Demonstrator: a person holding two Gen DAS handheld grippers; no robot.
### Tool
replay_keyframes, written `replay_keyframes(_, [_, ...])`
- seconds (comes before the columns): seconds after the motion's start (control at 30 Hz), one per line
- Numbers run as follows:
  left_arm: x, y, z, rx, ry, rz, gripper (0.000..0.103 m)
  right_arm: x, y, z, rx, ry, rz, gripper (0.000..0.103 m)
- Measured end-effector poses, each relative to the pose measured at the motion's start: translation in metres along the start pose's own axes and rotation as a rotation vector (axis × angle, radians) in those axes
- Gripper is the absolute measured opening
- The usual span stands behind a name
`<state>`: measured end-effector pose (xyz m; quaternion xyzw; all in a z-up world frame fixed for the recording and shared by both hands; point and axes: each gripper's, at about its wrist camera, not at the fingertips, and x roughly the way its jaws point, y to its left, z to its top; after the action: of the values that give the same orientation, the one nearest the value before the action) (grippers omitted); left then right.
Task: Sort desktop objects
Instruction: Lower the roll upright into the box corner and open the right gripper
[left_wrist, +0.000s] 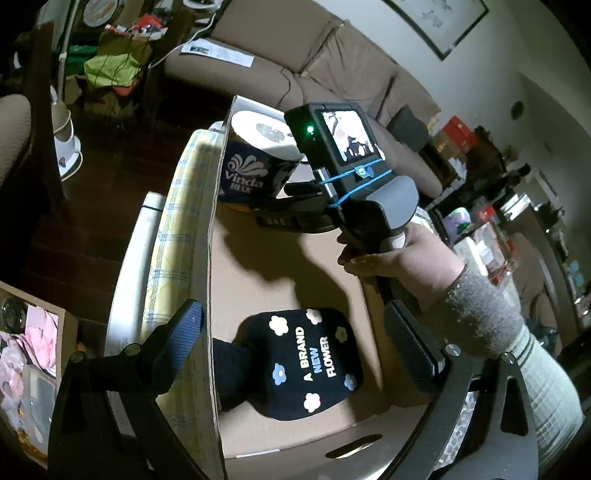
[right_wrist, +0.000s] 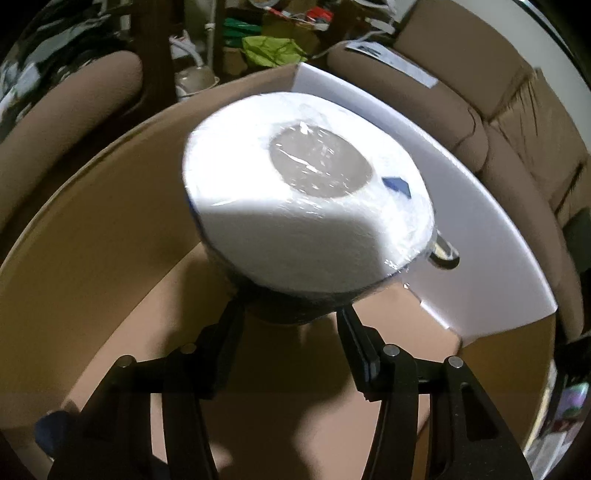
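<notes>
- Big cardboard box (left_wrist: 295, 266), plain brown corrugated walls and flat floor, one white flap (right_wrist: 461, 221) standing up at the far end.
- Inside, near the far end by that white flap: a toilet paper roll (left_wrist: 258, 147), fat white cylinder shrink-wrapped in glossy plastic, dark blue printed band round its side, grey core end facing up.
- Also inside, toward the near end: a soft black pouch (left_wrist: 306, 362), rounded fabric with little flower prints and white lettering, lying flat on the box floor.
- Right gripper (right_wrist: 291, 317), matte black, held in a hand (left_wrist: 402, 258) with a grey knit sleeve, reaching down into the box; jaws about halfway apart, one finger on either side of the roll's lower part. Can't tell whether the pads actually press on it.
- Left gripper (left_wrist: 295, 343) with textured black pads, jaws spread wide, straddling the box's near side wall, gripping nothing.
- Outside the box, along its left wall: a yellow-and-blue checked cloth (left_wrist: 173, 236).
</notes>
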<state>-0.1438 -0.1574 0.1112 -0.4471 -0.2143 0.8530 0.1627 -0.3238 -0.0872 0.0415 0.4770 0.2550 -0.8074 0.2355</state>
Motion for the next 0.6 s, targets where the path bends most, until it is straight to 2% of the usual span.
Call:
replay_keyframes(0.1, [-0.005,-0.002,0.001,-0.004,-0.02,0.001,0.099,-0.005,-0.004,-0.003,0.028,0.022,-0.01,0.058])
replay_keyframes(0.2, [-0.013,-0.008,0.003,0.019,-0.051,0.019,0.099,-0.028,-0.013,-0.009,0.071,0.013,0.004,0.061])
replay_keyframes(0.27, [-0.018,-0.013,0.001,0.046,-0.068,0.037,0.102,-0.049,-0.022,-0.02,0.118,-0.002,0.022,0.065])
replay_keyframes(0.33, [-0.021,-0.019,-0.001,0.071,-0.08,0.055,0.103,-0.079,-0.028,-0.036,0.158,-0.031,0.032,0.075])
replay_keyframes(0.43, [-0.028,-0.032,-0.003,0.123,-0.102,0.054,0.103,-0.124,-0.032,-0.068,0.201,-0.085,0.075,0.081])
replay_keyframes(0.5, [-0.031,-0.04,-0.003,0.126,-0.123,0.022,0.103,-0.15,-0.036,-0.089,0.222,-0.111,0.093,0.083])
replay_keyframes(0.53, [-0.033,-0.047,-0.004,0.104,-0.121,-0.018,0.103,-0.16,-0.037,-0.098,0.221,-0.118,0.102,0.084])
replay_keyframes(0.6, [-0.034,-0.062,-0.007,0.086,-0.114,-0.082,0.103,-0.183,-0.042,-0.124,0.202,-0.102,0.075,0.084])
